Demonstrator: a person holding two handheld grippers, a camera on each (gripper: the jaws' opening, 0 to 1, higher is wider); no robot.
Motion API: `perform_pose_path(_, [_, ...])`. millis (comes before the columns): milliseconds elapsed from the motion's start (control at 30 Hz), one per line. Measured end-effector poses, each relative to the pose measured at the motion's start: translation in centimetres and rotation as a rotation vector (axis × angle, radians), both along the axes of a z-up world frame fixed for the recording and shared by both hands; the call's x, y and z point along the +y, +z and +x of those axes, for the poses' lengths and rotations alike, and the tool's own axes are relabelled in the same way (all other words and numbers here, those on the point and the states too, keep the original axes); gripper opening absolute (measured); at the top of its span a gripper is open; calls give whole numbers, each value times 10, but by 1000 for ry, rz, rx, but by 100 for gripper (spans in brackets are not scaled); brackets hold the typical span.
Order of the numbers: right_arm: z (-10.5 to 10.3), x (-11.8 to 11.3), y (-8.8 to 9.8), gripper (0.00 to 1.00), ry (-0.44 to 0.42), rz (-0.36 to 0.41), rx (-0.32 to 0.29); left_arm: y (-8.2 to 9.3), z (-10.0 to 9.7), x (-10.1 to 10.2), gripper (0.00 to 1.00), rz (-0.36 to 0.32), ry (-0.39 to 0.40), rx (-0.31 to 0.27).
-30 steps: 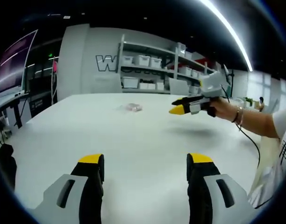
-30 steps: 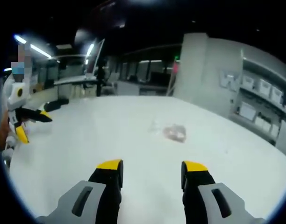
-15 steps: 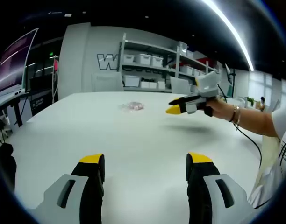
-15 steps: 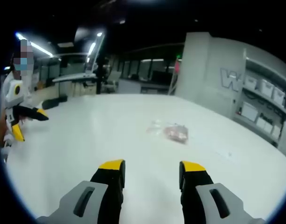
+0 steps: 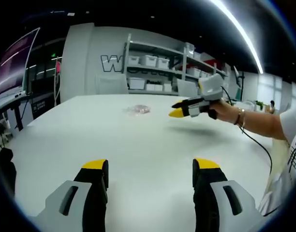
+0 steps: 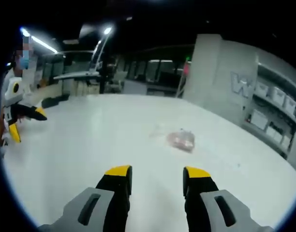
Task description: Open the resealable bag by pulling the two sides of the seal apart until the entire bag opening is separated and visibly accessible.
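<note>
Right gripper view shows bag [image 6: 181, 140] contents pinkish.

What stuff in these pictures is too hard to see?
- The resealable bag on the white table: in the right gripper view it is far off and blurred, so its seal and the pinkish contents cannot be made out.
- The same bag in the left gripper view: too small to tell open from closed.
- The bins on the shelves: too small to see what they hold.
</note>
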State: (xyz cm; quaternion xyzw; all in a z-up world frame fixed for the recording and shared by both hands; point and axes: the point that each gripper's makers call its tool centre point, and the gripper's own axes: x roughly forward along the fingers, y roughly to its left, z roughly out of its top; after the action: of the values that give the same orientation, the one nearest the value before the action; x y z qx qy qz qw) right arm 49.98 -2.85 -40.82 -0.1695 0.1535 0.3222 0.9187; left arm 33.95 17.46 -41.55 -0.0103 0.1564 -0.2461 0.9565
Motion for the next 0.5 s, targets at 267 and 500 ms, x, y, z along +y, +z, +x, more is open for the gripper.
perform_pose_path(267, [12, 7, 3, 39, 23, -37, -19, 3, 2, 3, 70, -6, 1, -5])
perform_pose_path(500, [19, 10, 5, 38, 35, -56, -31, 3, 3, 6, 69, -4, 5, -6])
